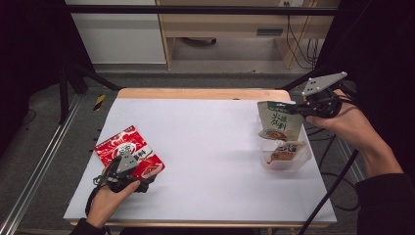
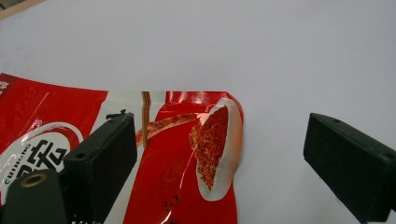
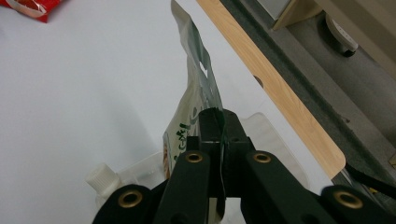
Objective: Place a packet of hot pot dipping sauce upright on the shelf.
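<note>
A red snack packet (image 1: 128, 150) (image 2: 177, 154) lies flat on the white sheet at the front left. My left gripper (image 1: 131, 172) (image 2: 233, 158) stands open at its near edge, one jaw over the packet, the other over bare sheet. My right gripper (image 1: 299, 108) (image 3: 220, 128) is shut on the top edge of a pale green pouch (image 1: 279, 121) (image 3: 196, 84), which hangs in the air at the right. Under it lies a clear spouted pouch (image 1: 285, 154) (image 3: 112, 179) with a white cap (image 3: 99, 176).
The white sheet (image 1: 210, 142) covers a wooden table whose far edge (image 1: 195, 93) shows. Black frame bars (image 1: 83, 73) stand at the left and right. Cables (image 1: 337, 181) trail off the right side. A wooden desk (image 1: 230, 29) stands beyond the table.
</note>
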Tool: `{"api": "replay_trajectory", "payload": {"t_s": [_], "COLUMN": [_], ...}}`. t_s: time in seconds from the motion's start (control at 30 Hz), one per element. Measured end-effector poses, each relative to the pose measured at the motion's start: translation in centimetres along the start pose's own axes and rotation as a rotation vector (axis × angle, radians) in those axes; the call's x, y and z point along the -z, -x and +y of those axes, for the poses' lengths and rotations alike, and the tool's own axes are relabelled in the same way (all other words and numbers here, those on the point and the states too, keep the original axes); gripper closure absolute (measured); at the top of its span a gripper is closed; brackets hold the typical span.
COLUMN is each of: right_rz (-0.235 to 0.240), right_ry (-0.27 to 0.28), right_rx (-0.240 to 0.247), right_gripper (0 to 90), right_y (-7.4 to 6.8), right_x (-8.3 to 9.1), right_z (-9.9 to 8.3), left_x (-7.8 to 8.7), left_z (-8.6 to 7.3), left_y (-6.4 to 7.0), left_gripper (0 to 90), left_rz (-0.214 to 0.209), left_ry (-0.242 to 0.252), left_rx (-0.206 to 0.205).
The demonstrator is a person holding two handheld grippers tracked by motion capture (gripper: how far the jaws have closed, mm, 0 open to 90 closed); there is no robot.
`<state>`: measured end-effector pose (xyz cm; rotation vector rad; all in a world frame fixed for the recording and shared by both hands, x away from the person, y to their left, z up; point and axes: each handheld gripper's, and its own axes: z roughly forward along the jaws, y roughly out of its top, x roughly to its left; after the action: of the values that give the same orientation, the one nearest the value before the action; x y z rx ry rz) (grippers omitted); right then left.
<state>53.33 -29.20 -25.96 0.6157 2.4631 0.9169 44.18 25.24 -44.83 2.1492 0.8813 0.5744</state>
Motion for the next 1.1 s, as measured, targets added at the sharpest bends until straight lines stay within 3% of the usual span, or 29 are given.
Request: {"api": "replay_trajectory", "payload": {"t_s": [0.6, 0.8, 1.1], "right_rz": [0.029, 0.035, 0.031], "right_ry": [-0.009, -0.039, -0.036], "right_rx": [-0.017, -0.019, -0.035], "right_gripper": [90.0, 90.0, 90.0], "right_y": [-0.4, -0.4, -0.1], "right_x": [-0.1, -0.6, -1.7], "right_z": [-1.4, -1.8, -2.5], "left_x": [0.0, 0.0, -0.1], "left_z": [-0.1, -0.1, -0.1], "left_y": [-0.1, -0.1, -0.1], "left_gripper": [9.6, 9.7, 9.7], "left_rz": [0.008, 0.004, 0.005], "left_ry": [-0.006, -0.005, -0.007], "left_rx": [0.003, 0.0, -0.002]}}
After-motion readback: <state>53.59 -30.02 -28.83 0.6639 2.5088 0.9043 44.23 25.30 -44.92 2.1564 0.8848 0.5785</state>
